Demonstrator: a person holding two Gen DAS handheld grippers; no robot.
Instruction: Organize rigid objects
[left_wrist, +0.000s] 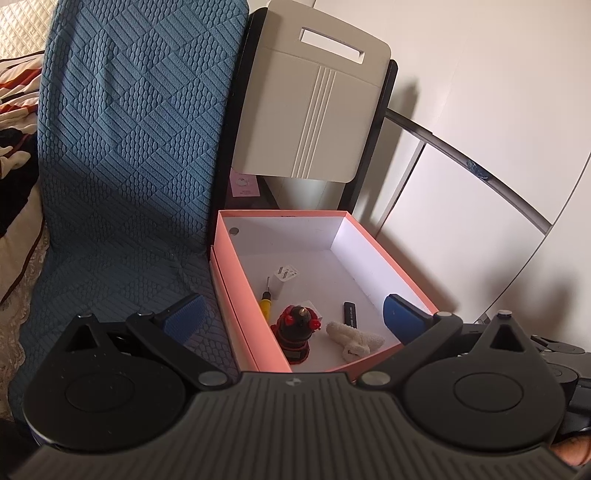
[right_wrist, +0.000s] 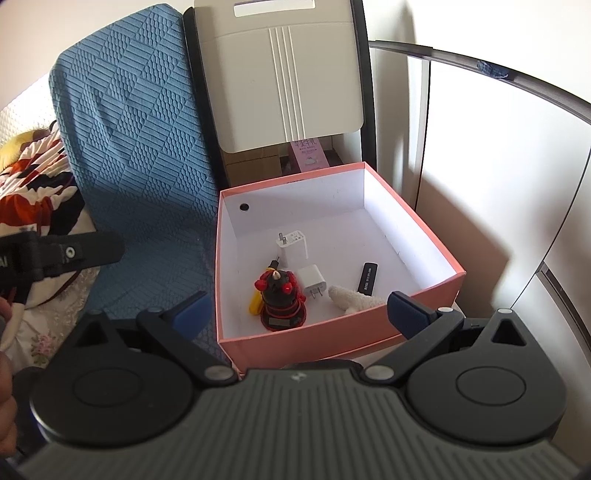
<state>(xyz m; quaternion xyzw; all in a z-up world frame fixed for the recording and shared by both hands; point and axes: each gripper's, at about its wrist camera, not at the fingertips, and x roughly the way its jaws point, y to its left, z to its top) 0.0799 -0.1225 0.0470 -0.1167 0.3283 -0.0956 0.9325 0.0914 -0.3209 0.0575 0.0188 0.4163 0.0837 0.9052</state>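
A pink box (left_wrist: 236, 317) (right_wrist: 332, 336) with a white inside holds a red-and-black toy robot (left_wrist: 295, 332) (right_wrist: 281, 299), a yellow screwdriver (left_wrist: 266, 301) (right_wrist: 255, 303), two white chargers (right_wrist: 292, 244) (right_wrist: 314, 282), a black stick (left_wrist: 351, 313) (right_wrist: 366, 277) and a white fluffy piece (left_wrist: 356, 339) (right_wrist: 356, 300). My left gripper (left_wrist: 293, 314) is open and empty, straddling the box's near left corner. My right gripper (right_wrist: 299, 310) is open and empty, just in front of the box's near wall. The left gripper's body (right_wrist: 55, 254) shows at the left of the right wrist view.
A blue textured cushion (left_wrist: 129, 147) (right_wrist: 136, 147) lies left of the box. A beige chair back (left_wrist: 314, 103) (right_wrist: 280, 74) stands behind it, with a pink carton (right_wrist: 308, 155) under it. A white wall and cabinet (left_wrist: 480, 184) are on the right. Patterned bedding (right_wrist: 33, 184) lies far left.
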